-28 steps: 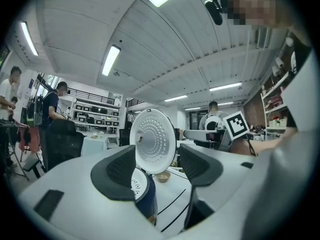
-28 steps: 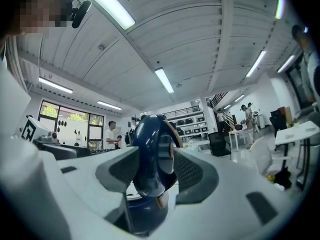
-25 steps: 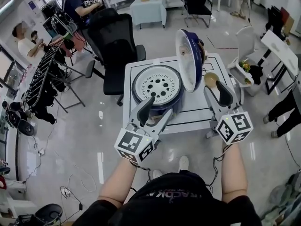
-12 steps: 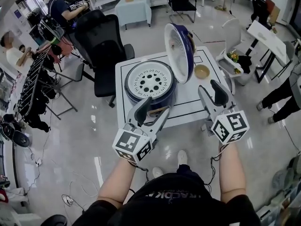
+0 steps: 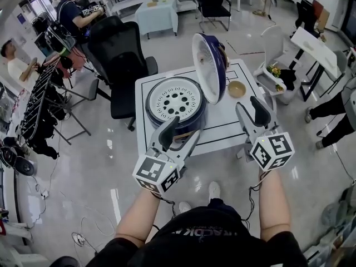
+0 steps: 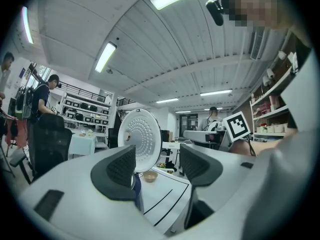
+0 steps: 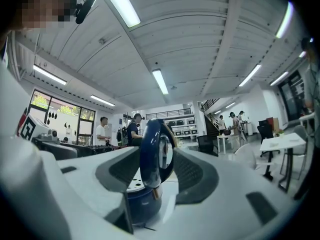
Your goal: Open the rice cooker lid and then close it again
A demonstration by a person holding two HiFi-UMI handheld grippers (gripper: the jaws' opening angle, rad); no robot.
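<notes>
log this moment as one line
lid open, upright | left gripper open, empty, short of rice cooker | right gripper open, empty, apart from lid | bowl on table

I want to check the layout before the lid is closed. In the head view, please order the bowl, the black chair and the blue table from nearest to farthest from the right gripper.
1. Bowl: on the white table, just beyond the right gripper.
2. Black chair: behind the white table, to the left.
3. Blue table: at the back of the room, beyond the chair.

The right hand-held gripper [image 5: 253, 112] has drifted slightly (away from the bowl [image 5: 236, 89]).
</notes>
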